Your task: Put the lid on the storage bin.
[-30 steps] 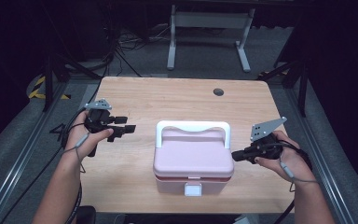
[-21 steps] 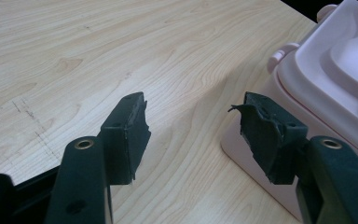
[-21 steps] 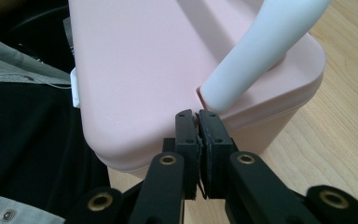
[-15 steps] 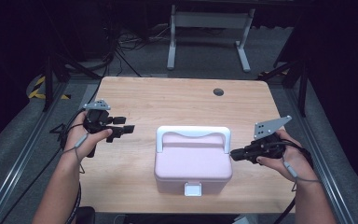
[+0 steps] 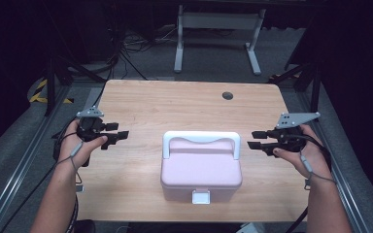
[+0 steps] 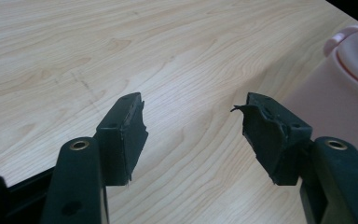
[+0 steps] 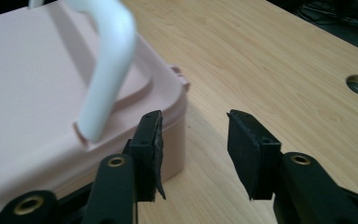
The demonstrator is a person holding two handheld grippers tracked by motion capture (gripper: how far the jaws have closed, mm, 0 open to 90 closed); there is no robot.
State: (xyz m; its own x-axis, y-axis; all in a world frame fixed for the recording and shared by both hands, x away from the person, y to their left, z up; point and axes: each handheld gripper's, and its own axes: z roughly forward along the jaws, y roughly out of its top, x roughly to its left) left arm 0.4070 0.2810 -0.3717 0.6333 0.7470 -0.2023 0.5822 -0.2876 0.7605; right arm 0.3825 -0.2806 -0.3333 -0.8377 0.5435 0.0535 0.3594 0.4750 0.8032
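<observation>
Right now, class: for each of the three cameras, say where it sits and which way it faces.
High view: above the near edge, looking forward and down on the table; both forearms enter below.
Left gripper view: on the left gripper, facing the pink box.
Right gripper view: on the right gripper, beside the box's white handle.
All share the box.

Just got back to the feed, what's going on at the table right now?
A person holds a black two-jaw gripper in each hand, one on either side of a closed pink plastic box with a white carry handle, on the light wooden table. The left gripper is open and clear of the box. The right gripper has just been opening its jaws beside the box, with nothing between them. Neither touches it.
</observation>
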